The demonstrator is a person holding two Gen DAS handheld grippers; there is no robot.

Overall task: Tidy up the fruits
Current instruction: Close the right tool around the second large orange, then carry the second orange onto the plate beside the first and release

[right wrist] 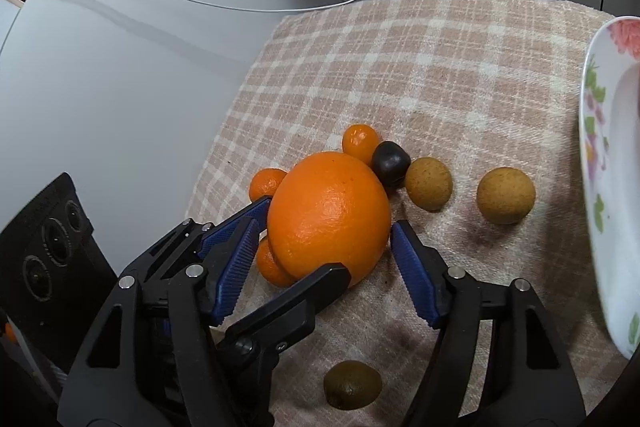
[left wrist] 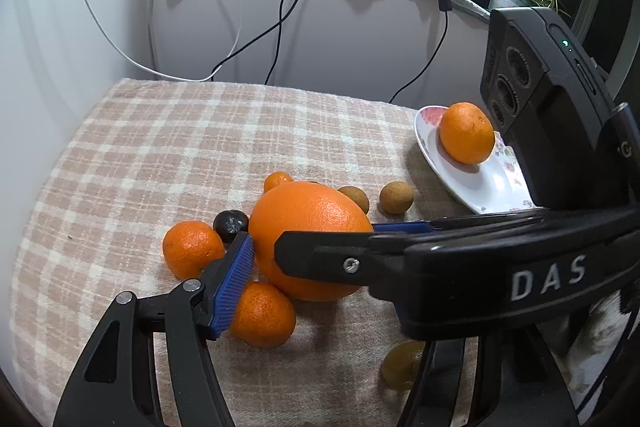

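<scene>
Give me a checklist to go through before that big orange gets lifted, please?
1. Big orange between the right gripper fingers: ok.
2. Right gripper pressing on it: not ok; its right pad stands apart from the peel.
3. Left gripper out of the way: not ok; its fingers crowd the same orange.
4. Left gripper's hold on the orange: cannot tell.
5. Neighbours clear: not ok; a small tangerine and a dark fruit sit against the orange.
6. Room on the plate: ok; only one tangerine is seen there.

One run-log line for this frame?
phase: grasp approach | target: large orange | left gripper: flanking it, contact unclear | right gripper: open, astride it | plate: holds one mandarin
</scene>
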